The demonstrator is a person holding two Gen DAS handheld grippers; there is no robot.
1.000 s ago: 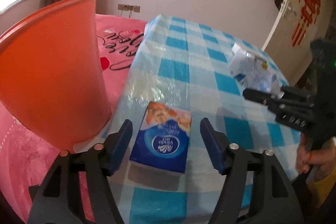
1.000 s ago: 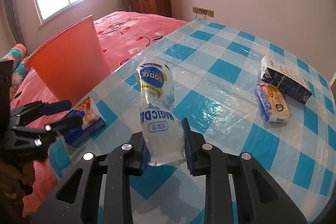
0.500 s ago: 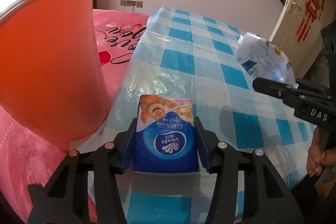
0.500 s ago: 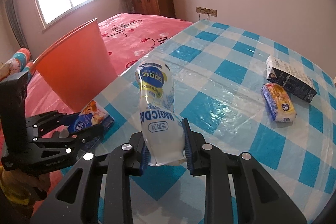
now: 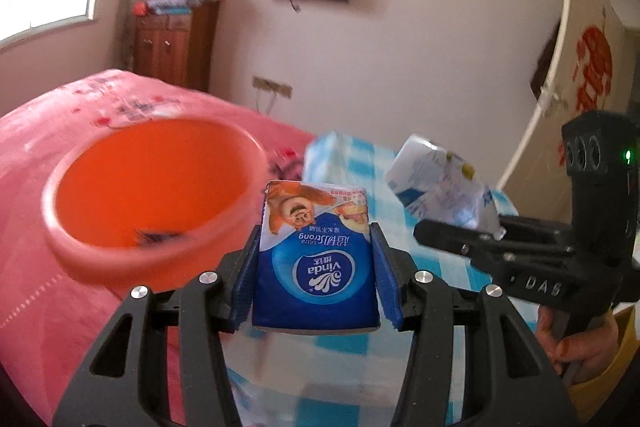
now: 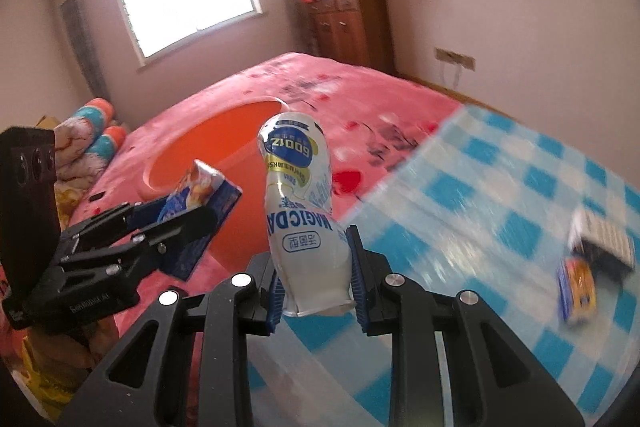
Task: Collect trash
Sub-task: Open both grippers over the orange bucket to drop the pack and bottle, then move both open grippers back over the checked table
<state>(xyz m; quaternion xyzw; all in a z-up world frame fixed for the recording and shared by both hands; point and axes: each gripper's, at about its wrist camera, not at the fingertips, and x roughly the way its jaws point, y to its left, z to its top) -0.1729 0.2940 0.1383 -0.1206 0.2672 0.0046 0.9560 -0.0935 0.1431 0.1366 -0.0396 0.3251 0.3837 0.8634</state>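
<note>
1. The orange bin (image 5: 154, 187) sits on the pink bed (image 5: 48, 303), upper left of the left tongs (image 5: 316, 277) in the left wrist view, its open mouth tilted toward them. It is just past the edge of the checked worktop (image 6: 500, 219).
2. The left tongs look the nearer pair to the bin; in the right wrist view they sit at lower left, right in front of the rim.
3. The left tongs are clamped on a blue tissue pack (image 5: 316, 259), its long axis pointing away along the fingers.
4. The right tongs (image 6: 316, 277) are closed on a crushed white bottle (image 6: 306, 215), standing up out of the fingers, the bin (image 6: 224, 147) behind it to the upper left.
5. Two more packs (image 6: 576, 287) lie at the right edge, on the worktop.
</note>
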